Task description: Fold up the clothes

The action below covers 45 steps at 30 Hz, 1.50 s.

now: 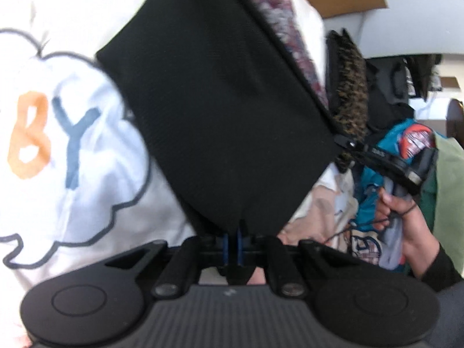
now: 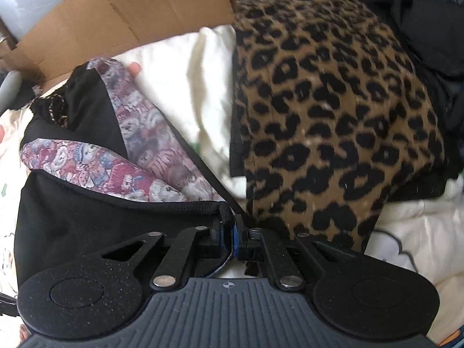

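Both tools grip the same black garment [image 1: 220, 110], a dark piece with a purple-and-maroon patterned lining [image 2: 116, 171]. The left tool [image 1: 232, 239] has its blue pads pinched together on one lower corner, and the right tool [image 2: 233, 232] is clamped on a hemmed corner, so the cloth hangs stretched between them above a white printed garment [image 1: 58, 145] and a leopard-print piece [image 2: 327, 110]. What carries all this is covered by clothes and cannot be named. The step in hand appears to be bringing the black garment's corners into line for a fold. To do it well, the person would keep both grips firm, hold the edge taut and level between the tools, and let the lining stay tucked inside rather than flopping out, as it does near the right corner. Lowering it onto a flat part of the white cloth would avoid wrinkles. A brown cardboard box [image 2: 121, 14] sits at the far side; only its open flaps show, and its contents cannot be seen. A loose heap of teal and dark clothes [image 1: 391, 145] lies near the person's right hand [image 1: 406, 217].
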Each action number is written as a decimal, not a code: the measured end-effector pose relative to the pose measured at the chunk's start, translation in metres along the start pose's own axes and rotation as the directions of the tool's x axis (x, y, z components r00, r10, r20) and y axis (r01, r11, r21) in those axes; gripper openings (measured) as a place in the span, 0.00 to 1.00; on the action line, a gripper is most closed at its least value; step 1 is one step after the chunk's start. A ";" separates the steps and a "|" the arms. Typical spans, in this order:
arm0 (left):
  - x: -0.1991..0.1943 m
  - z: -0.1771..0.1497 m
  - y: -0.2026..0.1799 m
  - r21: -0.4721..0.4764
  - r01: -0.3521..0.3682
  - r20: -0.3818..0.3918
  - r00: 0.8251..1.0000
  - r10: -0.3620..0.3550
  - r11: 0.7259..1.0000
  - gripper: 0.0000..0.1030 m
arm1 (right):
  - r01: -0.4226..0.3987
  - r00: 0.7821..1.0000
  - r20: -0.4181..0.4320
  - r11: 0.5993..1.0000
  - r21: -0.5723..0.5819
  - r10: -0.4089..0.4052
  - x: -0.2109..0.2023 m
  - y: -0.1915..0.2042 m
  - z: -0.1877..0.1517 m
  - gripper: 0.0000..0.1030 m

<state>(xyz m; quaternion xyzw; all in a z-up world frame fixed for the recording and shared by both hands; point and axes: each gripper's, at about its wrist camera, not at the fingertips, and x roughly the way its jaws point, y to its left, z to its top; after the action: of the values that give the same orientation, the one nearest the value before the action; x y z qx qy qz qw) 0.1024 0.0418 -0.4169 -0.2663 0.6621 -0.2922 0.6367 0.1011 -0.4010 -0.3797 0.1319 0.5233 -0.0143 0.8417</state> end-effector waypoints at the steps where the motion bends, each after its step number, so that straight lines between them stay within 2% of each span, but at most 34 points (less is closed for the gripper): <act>1: 0.000 0.000 0.000 -0.002 0.002 0.002 1.000 -0.002 1.000 0.09 | 0.003 1.000 0.002 1.000 -0.011 -0.003 -0.001 0.001 -0.001 0.07; 2: 0.000 0.000 -0.001 -0.002 0.005 0.003 1.000 -0.005 1.000 0.13 | 0.006 1.000 0.004 1.000 -0.023 -0.006 -0.002 0.001 -0.003 0.14; 4: 0.001 0.000 -0.004 0.004 0.022 0.000 1.000 -0.022 1.000 0.20 | 0.025 1.000 0.014 0.998 -0.061 -0.024 -0.006 0.006 -0.004 0.15; 6: 0.001 -0.001 -0.005 0.018 0.021 0.003 1.000 -0.021 1.000 0.17 | 0.038 0.999 0.028 0.995 -0.097 -0.035 -0.009 0.010 -0.005 0.17; 7: 0.002 0.000 -0.004 0.017 0.012 0.003 1.000 -0.012 1.000 0.06 | 0.040 0.999 0.037 0.994 -0.106 -0.037 -0.012 0.011 -0.005 0.18; 11: -0.003 0.000 0.003 -0.001 -0.001 0.005 1.000 0.001 1.000 0.06 | 0.060 0.997 0.050 0.991 -0.120 -0.055 -0.016 0.008 -0.003 0.21; 13: -0.003 0.000 0.002 0.002 -0.009 0.002 1.000 0.009 1.000 0.06 | 0.047 0.998 0.042 0.995 -0.091 -0.043 -0.014 0.002 -0.004 0.16; 14: -0.003 0.000 0.000 0.007 -0.011 0.000 1.000 0.011 1.000 0.06 | 0.033 0.999 0.038 0.997 -0.074 -0.031 -0.012 0.000 -0.005 0.07; 15: -0.006 0.002 0.000 0.010 -0.018 0.000 1.000 0.018 1.000 0.06 | 0.034 0.999 0.036 0.997 -0.068 -0.031 -0.012 -0.001 -0.007 0.04; 18: -0.017 0.009 0.001 0.019 -0.040 0.003 0.999 0.040 0.999 0.07 | 0.039 0.999 0.022 0.998 -0.048 -0.038 -0.010 -0.002 -0.009 0.03; 22: -0.030 0.019 0.002 0.031 -0.070 0.006 0.998 0.070 0.997 0.16 | 0.069 0.998 0.002 0.997 -0.039 -0.069 -0.004 -0.003 -0.009 0.05; 24: -0.037 0.024 0.003 0.037 -0.085 0.008 0.996 0.085 0.996 0.18 | 0.083 0.997 0.000 0.996 -0.039 -0.083 -0.004 -0.001 -0.008 0.12; 28: -0.051 0.033 0.004 0.049 -0.115 0.013 0.993 0.114 0.992 0.30 | 0.100 0.995 0.000 0.994 -0.038 -0.100 -0.009 0.001 -0.007 0.16; 34: -0.087 0.073 0.011 0.018 -0.135 0.165 0.978 0.130 0.991 0.37 | 0.106 0.994 0.032 0.991 -0.081 -0.104 -0.029 0.009 -0.007 0.18; 35: -0.093 0.080 0.012 0.011 -0.136 0.193 0.972 0.131 0.991 0.37 | 0.112 0.993 0.040 0.990 -0.085 -0.109 -0.033 0.010 -0.007 0.24; 36: -0.098 0.087 0.013 0.008 -0.129 0.222 0.967 0.124 0.992 0.37 | 0.118 0.992 0.047 0.989 -0.089 -0.114 -0.036 0.011 -0.006 0.25; 42: -0.108 0.120 0.019 -0.011 -0.128 0.338 0.933 0.124 0.992 0.43 | 0.153 0.986 0.088 0.983 -0.102 -0.144 -0.049 0.020 -0.006 0.25; 45: -0.110 0.135 0.023 -0.034 -0.121 0.389 0.913 0.125 0.992 0.50 | 0.152 0.984 0.108 0.980 -0.127 -0.139 -0.050 0.027 -0.005 0.25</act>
<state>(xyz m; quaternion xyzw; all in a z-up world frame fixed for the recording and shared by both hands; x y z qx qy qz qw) 0.2427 0.1310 -0.3607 -0.2798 0.5388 -0.1897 0.7716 0.0789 -0.3790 -0.3320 0.0351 0.4892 -0.0471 0.8702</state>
